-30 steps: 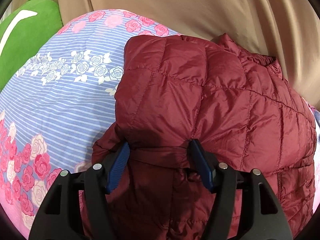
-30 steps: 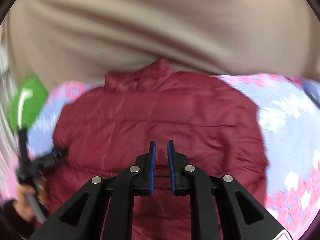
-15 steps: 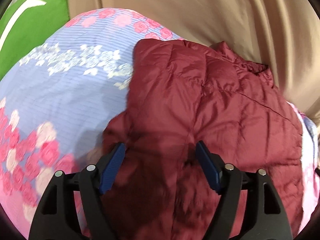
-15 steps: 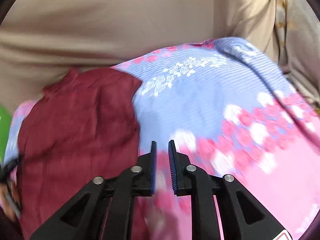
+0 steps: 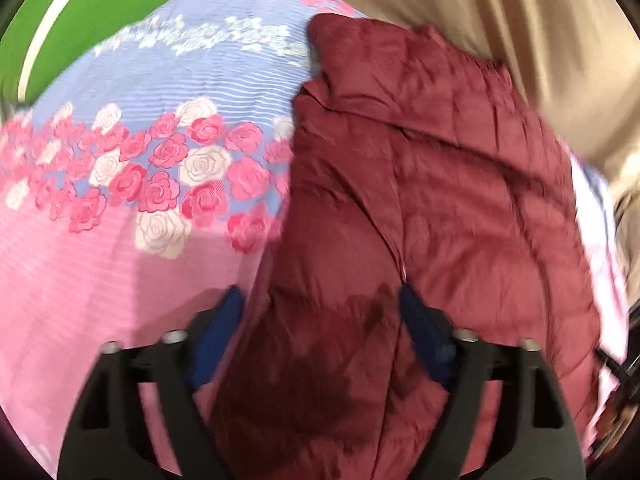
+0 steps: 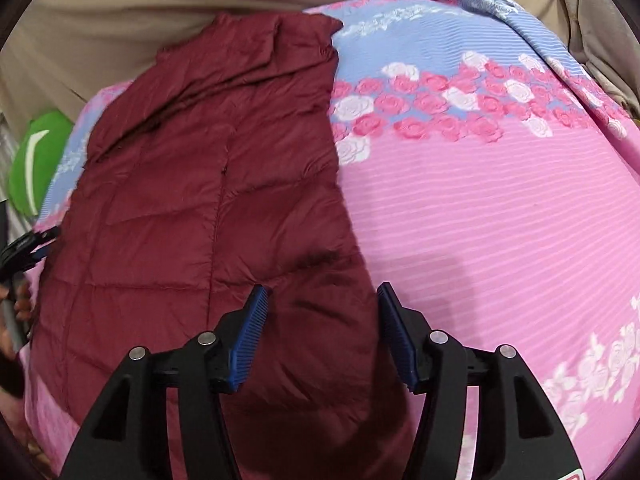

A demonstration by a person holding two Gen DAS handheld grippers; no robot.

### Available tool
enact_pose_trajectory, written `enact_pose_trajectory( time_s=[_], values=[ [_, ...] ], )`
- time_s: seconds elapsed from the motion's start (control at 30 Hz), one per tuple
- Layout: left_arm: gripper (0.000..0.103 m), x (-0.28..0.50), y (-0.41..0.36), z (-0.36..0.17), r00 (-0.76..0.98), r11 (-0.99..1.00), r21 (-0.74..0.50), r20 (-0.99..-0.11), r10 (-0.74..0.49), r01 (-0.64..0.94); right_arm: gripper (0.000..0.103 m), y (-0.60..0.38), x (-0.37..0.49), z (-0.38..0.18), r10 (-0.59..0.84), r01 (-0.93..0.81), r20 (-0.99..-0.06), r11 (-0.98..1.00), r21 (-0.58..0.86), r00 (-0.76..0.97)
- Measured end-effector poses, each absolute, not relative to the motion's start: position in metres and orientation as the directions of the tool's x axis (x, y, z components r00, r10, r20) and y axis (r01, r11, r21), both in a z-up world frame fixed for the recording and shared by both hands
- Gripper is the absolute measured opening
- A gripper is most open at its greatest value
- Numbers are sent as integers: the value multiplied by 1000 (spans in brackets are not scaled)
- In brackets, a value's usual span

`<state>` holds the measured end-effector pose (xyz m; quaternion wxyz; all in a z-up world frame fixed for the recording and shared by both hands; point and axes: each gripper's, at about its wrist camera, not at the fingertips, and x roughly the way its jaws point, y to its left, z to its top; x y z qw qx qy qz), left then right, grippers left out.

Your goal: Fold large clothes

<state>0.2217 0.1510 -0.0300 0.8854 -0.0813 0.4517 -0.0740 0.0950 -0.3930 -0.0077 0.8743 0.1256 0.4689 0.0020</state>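
Both grippers, left (image 5: 320,308) and right (image 6: 322,300), hover with jaws spread wide, gripping nothing, over the near end of the maroon jacket (image 6: 208,184) lying flat on the floral bedspread (image 6: 500,216).

Right gripper (image 6: 322,320): jaws were nearly closed a second ago, now spread wide over the near right edge of the jacket (image 6: 208,184). It swung off over the bedspread (image 6: 500,216) half a second ago, then came back. Left gripper (image 5: 320,332): pulled back and toward the jacket's left edge; left jaw now over bedspread rather than fabric. Jacket's left flap now lies folded across the body, making a narrower strip.
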Motion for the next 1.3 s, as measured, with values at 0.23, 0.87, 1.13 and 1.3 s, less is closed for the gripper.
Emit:
enact_pose_trajectory(
  time_s=[0.23,0.87,1.13,1.3],
  values=[
    [4,153,150,-24,525,966,-202,-811,-258,163,4,-371,51,9,110,75,-841,982,175,530],
    [49,237,69,74,720,961,-76,-648,-249,265,7,-291,178,108,282,-194,-704,960,204,652],
    [48,329,66,-3,648,986,-63,-747,-148,152,7,-176,335,69,390,-312,-748,916,254,537],
    [49,334,78,-29,655,987,-65,-742,-145,145,0,-137,413,31,313,-306,-800,937,171,511]
  ],
)
